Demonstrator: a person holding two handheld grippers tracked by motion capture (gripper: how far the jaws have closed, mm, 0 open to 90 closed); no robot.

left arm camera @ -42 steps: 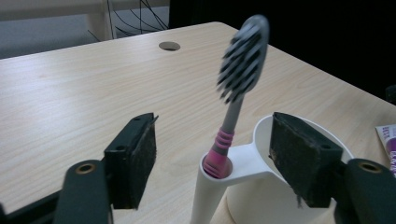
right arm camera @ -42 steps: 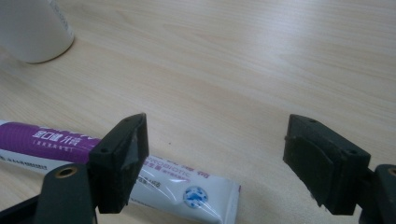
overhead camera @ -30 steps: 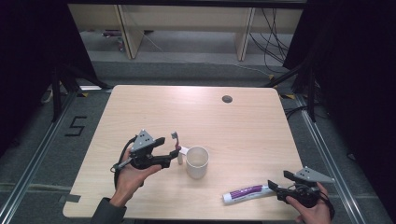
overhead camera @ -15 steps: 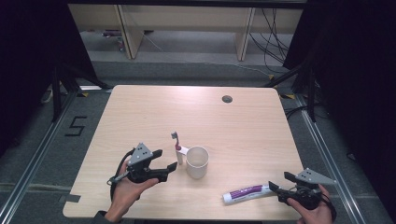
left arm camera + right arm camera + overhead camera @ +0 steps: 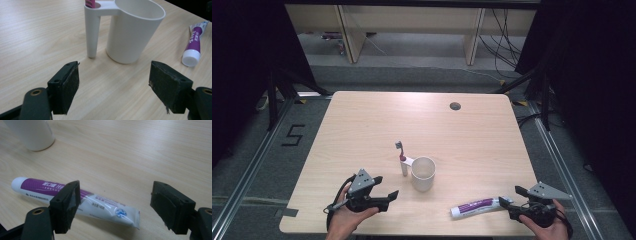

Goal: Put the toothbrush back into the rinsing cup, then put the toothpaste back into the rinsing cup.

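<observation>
Near the front edge of the desk [image 5: 362, 115], left of centre, the left gripper [image 5: 382, 197] sits low with its jaws spread and nothing between them; they have just been opening. It points at the white cup [image 5: 423, 173], which stands near the desk's middle with a toothbrush [image 5: 400, 151] upright in its side tube. Judged from this, the toothbrush placement is done and that hand is clear. At the front right corner, the right gripper [image 5: 516, 196] is also spread, with the tail of the toothpaste tube [image 5: 75, 198] lying on the wood between its jaws, ungripped. The next move calls for closing on that flat crimped end. Cup: smooth rigid plastic. Tube: glossy, soft, purple-and-white, round white cap.
</observation>
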